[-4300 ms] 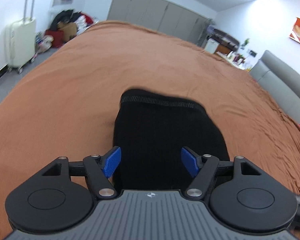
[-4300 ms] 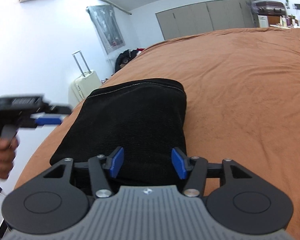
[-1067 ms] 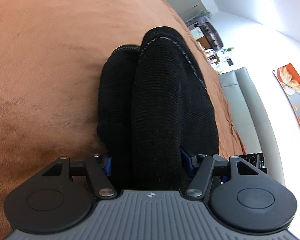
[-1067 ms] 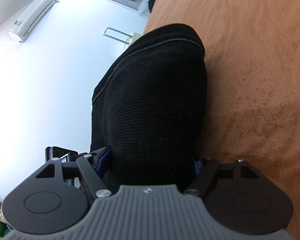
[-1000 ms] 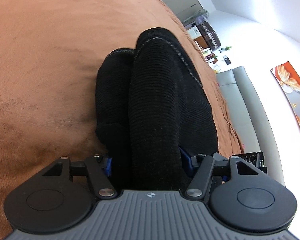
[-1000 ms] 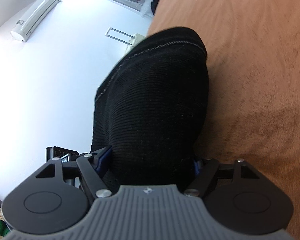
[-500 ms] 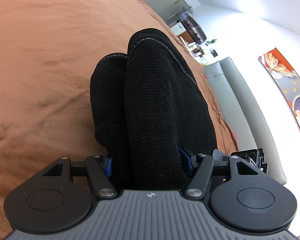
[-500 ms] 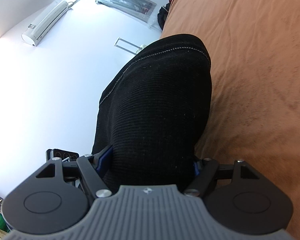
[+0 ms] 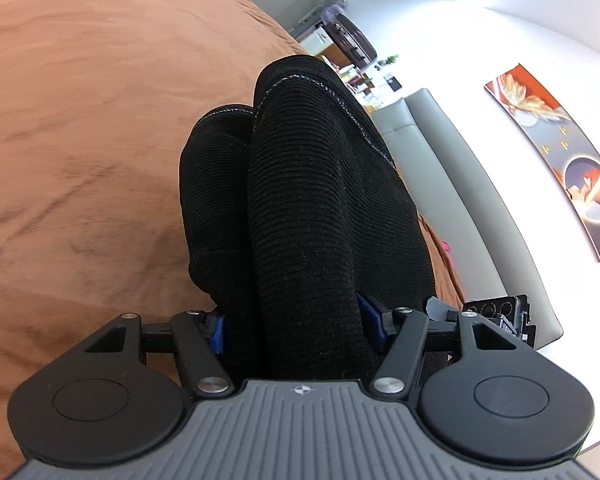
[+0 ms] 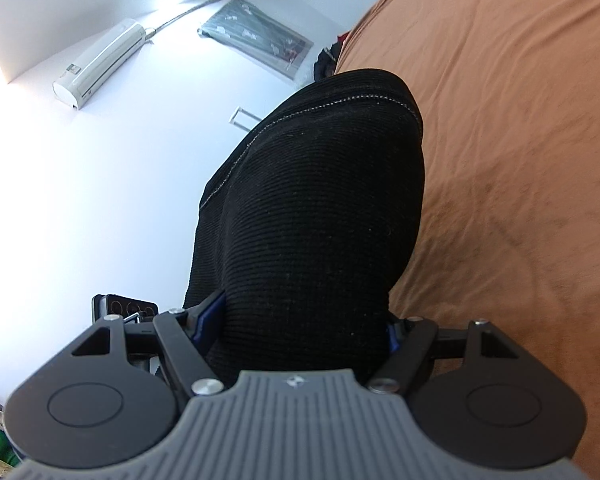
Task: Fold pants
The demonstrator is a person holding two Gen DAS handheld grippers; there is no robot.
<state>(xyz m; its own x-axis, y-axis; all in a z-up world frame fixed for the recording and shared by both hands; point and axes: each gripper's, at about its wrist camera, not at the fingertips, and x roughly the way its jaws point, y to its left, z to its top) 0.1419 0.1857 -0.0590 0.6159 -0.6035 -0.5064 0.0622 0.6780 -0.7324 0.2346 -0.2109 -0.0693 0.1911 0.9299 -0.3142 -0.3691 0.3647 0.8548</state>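
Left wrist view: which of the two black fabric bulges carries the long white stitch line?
The taller right-hand bulge, nearer the grey sofa; the lower left bulge shows stitching only at its top.

black ribbed pants (image 9: 324, 216), rust-brown bedspread (image 9: 80, 120)

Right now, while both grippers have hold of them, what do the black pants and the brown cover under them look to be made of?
Black pants: a thick ribbed knit or fine corduroy by the look, matte, with close horizontal ridges and a pale stitched hem line. Brown cover: a soft napped fabric, suede-like or velvety, with darker brushed streaks and shallow wrinkles. The exact fibre of either can't be told.
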